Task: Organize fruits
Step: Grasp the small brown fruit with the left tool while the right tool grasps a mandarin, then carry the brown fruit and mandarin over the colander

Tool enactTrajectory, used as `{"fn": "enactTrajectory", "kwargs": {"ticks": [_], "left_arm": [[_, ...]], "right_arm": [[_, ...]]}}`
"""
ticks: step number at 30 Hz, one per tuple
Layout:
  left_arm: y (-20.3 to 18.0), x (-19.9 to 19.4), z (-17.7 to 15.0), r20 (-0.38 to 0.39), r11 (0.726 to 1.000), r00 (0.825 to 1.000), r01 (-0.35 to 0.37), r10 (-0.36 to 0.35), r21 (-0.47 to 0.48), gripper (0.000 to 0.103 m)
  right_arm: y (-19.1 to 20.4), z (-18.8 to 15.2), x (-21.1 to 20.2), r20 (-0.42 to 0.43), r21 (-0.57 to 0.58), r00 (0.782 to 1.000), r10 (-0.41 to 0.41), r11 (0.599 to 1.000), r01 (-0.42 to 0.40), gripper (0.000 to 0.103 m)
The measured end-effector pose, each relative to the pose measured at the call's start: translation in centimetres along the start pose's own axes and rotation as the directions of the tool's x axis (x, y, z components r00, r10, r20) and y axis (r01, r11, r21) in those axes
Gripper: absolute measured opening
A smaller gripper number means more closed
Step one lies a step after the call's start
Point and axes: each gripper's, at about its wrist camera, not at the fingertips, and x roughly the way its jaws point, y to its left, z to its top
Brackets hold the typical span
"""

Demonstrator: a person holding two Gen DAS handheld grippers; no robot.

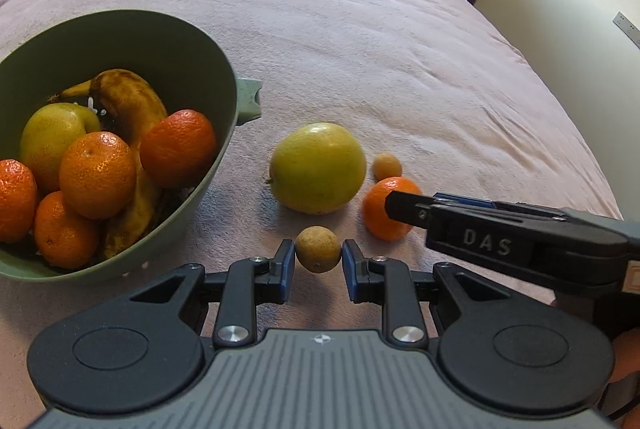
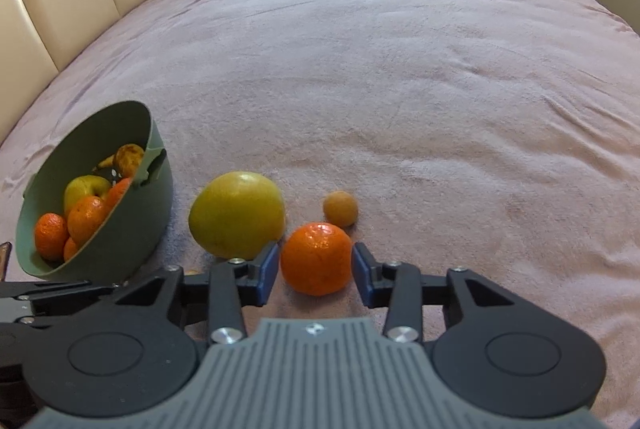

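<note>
Ahead, left fingers pinch brown fruit, right fingers seemingly clasp tangerine.

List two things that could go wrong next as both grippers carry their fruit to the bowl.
1. The left gripper pinches a small round brown fruit only at its sides; it could slip out and roll across the blanket.
2. The bowl is tilted and already full of mandarins and bananas; adding the mandarin that the right gripper brackets might spill some.
</note>
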Motion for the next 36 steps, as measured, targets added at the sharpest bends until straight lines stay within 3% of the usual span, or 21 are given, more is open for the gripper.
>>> {"fn": "enactTrajectory", "kwargs": {"ticks": [4,19,36], "left_arm": [[0.1,0.3,0.0,-0.009,1.000,1.000,-0.002,0.002,0.003,0.028],[-0.2,0.6,0.1,-0.012,1.000,1.000,-0.001,0.001,0.003,0.028],[-0.5,-4.1,0.2,0.088,0.999,0.996,0.006,-0.009,0.037,0.028]], "right_arm": [[-0.3,-0.1,1.2,-0.028,0.021,1.000,0.002,1.000,-0.001,0.043],[0.0,-0.2,1.8,-0.030,0.041,0.999,0.020,0.999,-0.019,0.041],[0.8,0.4,-2.8,0.038,0.014,0.999,-0.022,1.000,0.022,0.040]]}}
